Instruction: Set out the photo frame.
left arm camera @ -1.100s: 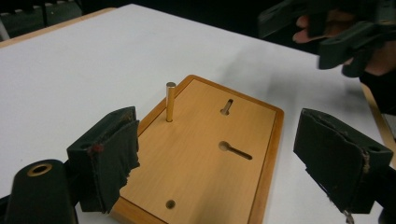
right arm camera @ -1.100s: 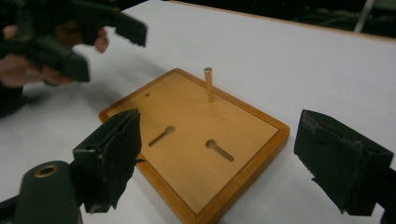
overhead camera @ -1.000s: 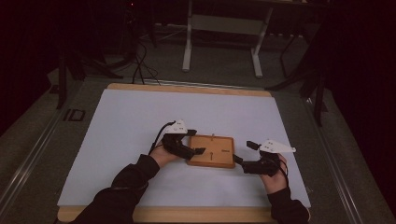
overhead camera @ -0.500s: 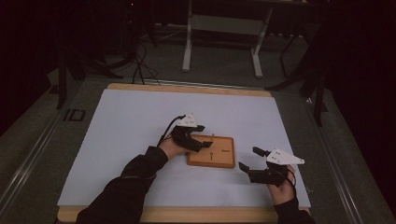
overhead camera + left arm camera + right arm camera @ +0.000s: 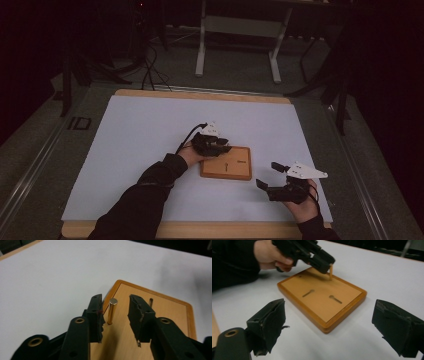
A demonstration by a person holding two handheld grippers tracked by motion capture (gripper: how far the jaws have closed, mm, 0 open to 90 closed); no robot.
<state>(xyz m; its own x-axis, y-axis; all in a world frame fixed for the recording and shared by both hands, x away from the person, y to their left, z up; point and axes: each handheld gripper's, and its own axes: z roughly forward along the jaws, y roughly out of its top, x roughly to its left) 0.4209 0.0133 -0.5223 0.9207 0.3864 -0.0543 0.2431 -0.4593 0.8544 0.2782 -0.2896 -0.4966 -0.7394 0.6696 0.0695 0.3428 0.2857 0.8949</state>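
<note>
A small wooden board lies on the white table cover, with two keyhole slots cut in its top. A brass pin stands upright near the board's far left corner. My left gripper reaches over that corner. Its jaws have just been closing and stand either side of the pin: one pad is close beside it, and a gap remains at the other. My right gripper rests off the board's near right corner, wide open and with nothing between its pads.
The white cover lies on a wood-edged table. Beyond the table's far edge stand a metal frame, dark stands and cables. A dark sleeve stretches across the near left part of the table.
My left gripper has moved right, onto the board's far left corner, and its jaws have narrowed around the pin. My right gripper has drawn back from the board toward the near right.
</note>
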